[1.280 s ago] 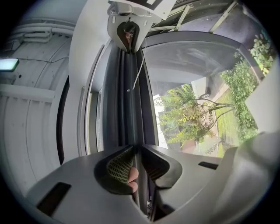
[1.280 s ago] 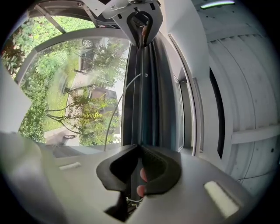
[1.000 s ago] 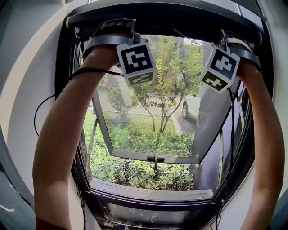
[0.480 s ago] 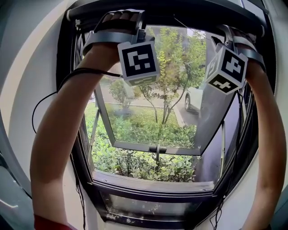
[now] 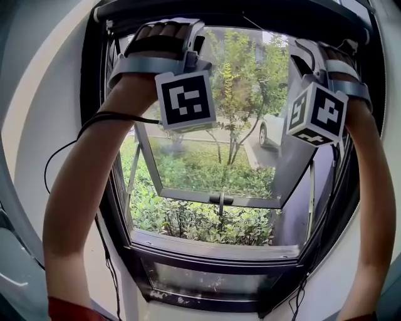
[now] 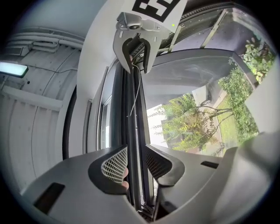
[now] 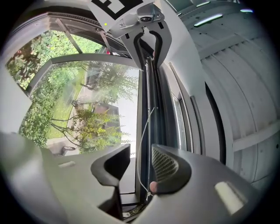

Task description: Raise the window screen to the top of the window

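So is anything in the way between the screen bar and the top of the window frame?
Nothing visible does. The screen bar sits at the top of the window frame. The jaws of the left gripper and right gripper have just been opening, with the bar between their pads but not pressed.

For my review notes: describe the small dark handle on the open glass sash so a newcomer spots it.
Find the big dark-framed window filling the head view, then the grey-framed glass sash tilted outward over green shrubs. The small dark handle sits midway along its bottom rail, the only dark fitting on that bar.
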Demonstrator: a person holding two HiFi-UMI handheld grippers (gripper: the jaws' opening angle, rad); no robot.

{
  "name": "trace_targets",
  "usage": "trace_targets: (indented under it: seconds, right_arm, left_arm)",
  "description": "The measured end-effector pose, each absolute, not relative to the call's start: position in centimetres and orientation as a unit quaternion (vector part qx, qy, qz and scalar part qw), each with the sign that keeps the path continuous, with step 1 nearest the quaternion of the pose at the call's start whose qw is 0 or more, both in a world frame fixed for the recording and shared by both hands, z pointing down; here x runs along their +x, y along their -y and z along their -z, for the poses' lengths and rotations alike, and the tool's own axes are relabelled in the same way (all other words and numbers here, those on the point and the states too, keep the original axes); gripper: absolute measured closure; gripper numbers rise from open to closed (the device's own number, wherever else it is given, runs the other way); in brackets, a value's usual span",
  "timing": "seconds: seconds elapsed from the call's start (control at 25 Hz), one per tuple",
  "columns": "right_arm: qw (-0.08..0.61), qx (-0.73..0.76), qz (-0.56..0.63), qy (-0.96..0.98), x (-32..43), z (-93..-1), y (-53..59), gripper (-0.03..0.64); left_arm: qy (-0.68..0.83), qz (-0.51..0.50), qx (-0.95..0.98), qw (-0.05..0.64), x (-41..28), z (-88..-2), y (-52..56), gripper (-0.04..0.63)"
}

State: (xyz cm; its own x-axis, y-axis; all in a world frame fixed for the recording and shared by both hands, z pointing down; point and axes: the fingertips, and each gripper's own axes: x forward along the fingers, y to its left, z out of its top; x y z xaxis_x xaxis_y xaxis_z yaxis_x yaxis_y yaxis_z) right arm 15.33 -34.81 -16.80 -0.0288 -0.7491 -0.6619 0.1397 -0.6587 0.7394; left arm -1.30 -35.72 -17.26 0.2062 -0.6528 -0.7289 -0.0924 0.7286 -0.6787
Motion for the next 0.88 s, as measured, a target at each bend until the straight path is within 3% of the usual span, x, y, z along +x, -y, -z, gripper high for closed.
trace_targets:
  seconds: [0.88]
  right_arm:
    - [0.344, 0.559, 0.699, 0.283, 12.5, 5.4, 33.8, 0.471]
  left_arm:
    - [-0.560, 0.258, -0.332, 0.714, -2.2, 5.5, 35.7, 0.489]
